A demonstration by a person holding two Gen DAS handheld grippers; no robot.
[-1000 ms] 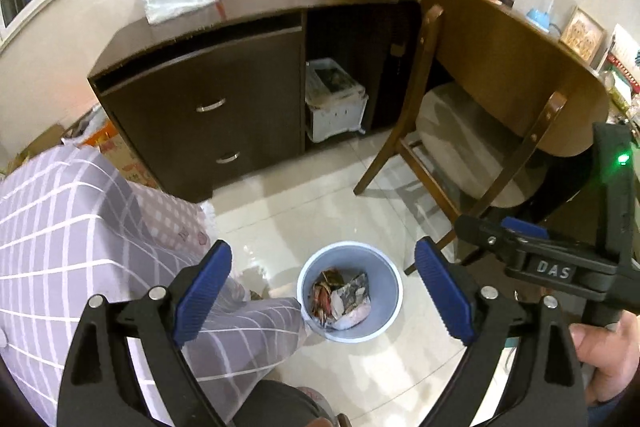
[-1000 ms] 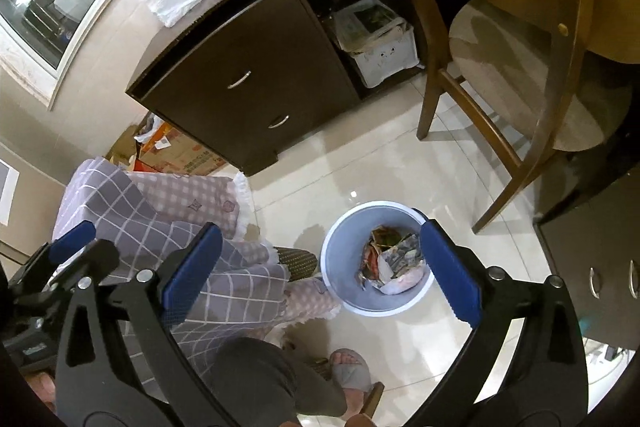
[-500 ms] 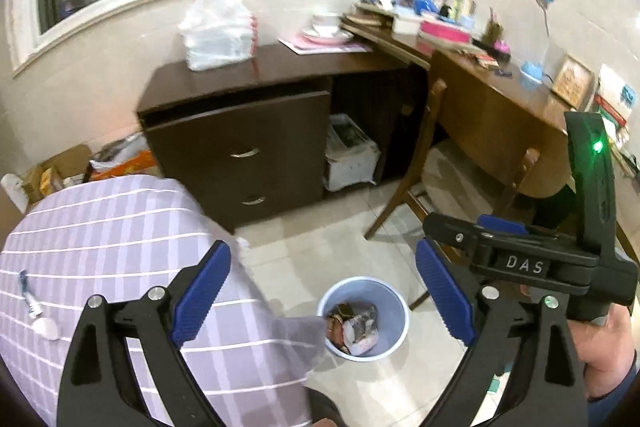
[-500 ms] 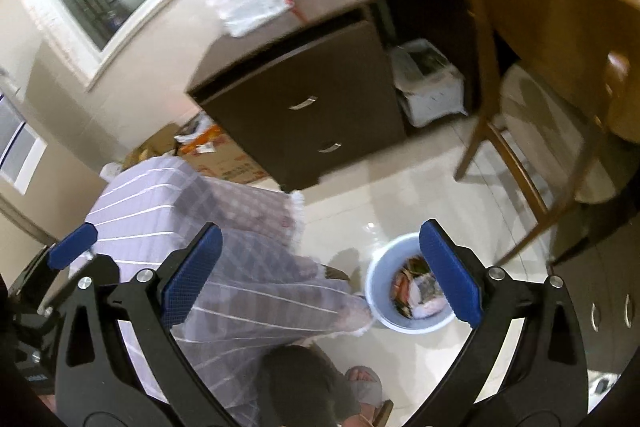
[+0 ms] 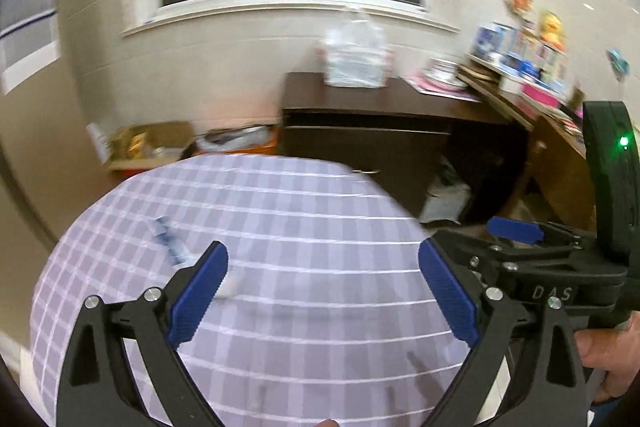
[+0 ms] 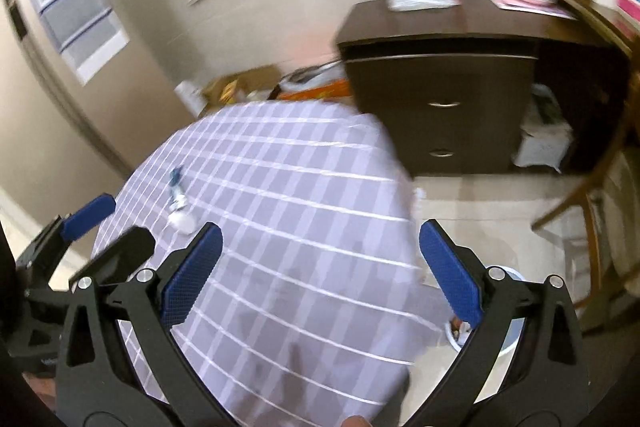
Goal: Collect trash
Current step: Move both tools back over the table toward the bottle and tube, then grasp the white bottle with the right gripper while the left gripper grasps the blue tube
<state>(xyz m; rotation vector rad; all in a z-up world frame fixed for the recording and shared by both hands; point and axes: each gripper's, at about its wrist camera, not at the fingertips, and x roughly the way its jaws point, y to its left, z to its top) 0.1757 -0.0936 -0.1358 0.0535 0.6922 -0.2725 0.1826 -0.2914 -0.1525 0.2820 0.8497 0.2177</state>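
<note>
Covering most of both views, a checked cloth (image 5: 280, 267) is seen spread over a round table. The bin (image 6: 508, 331) is glimpsed low at 4 o'clock in the right wrist view, mostly hidden behind the cloth edge and the right claw. On the cloth, a small wrapper (image 6: 176, 193) and a white wad (image 6: 182, 223) are lying together toward 9 o'clock of the right claw (image 6: 318, 275), well off its centre line. In the left wrist view the same wrapper (image 5: 170, 243) is found just beside the left claw's (image 5: 322, 291) near finger, at about 10 o'clock. Its long axis is judged to run roughly away from the cameras. Both claws are held wide apart with nothing between the pads. The left claw is judged the nearer; a short shift leftward would be needed to straddle the scrap.
</note>
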